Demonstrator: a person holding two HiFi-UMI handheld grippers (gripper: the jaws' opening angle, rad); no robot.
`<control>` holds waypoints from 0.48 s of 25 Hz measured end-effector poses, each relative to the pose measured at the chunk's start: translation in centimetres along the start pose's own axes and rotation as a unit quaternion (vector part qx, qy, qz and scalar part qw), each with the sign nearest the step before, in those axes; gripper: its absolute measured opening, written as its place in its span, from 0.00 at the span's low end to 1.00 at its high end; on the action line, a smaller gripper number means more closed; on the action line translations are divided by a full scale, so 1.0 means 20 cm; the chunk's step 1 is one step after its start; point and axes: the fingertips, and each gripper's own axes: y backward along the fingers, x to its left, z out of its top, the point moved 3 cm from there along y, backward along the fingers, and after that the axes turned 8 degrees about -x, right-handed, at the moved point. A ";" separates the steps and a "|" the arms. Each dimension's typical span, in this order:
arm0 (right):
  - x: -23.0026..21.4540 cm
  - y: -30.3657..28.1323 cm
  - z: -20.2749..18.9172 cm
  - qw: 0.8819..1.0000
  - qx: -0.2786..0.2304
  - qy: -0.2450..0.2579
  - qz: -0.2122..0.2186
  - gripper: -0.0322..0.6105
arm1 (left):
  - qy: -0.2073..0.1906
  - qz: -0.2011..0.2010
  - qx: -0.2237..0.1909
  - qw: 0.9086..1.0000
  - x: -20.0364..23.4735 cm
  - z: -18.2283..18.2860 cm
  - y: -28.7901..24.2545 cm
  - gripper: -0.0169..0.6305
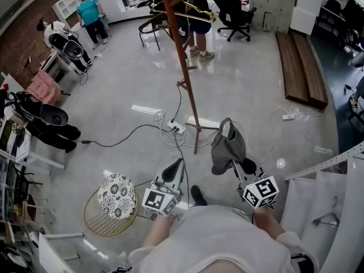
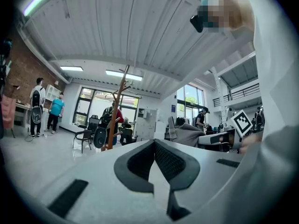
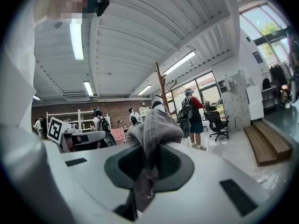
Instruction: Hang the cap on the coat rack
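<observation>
A grey cap (image 1: 227, 147) hangs from my right gripper (image 1: 231, 162), which is shut on its fabric. In the right gripper view the cap (image 3: 154, 125) bulges up out of the pinched jaws of the right gripper (image 3: 148, 164). The wooden coat rack (image 1: 183, 61) stands a little ahead and to the left of the cap, its branches up at the top. It also shows in the distance as the rack (image 3: 162, 90) and the rack (image 2: 117, 113). My left gripper (image 1: 174, 169) is held low beside the right one, shut and empty, its pads (image 2: 161, 157) pressed together.
A round stool (image 1: 116, 195) with a patterned seat stands at my lower left. Cables and a power strip (image 1: 173, 128) lie by the rack's foot. Wooden benches (image 1: 301, 67) lie at the right. A person with a backpack (image 3: 192, 115) stands near the rack, and an office chair (image 1: 236, 13) beyond.
</observation>
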 end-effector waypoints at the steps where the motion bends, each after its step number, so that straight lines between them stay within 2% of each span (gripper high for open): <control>1: 0.00 -0.09 0.01 1.000 -0.001 0.002 -0.004 0.11 | -0.002 -0.007 0.000 1.000 0.09 0.02 -0.05 0.04; 7: -0.03 -0.53 0.03 1.000 -0.010 0.002 -0.022 0.11 | -0.003 -0.026 0.005 1.000 0.51 0.05 -0.23 0.04; 12: -0.06 -0.72 0.05 1.000 -0.015 0.003 -0.018 0.11 | 0.001 -0.031 0.001 1.000 0.65 0.05 -0.32 0.04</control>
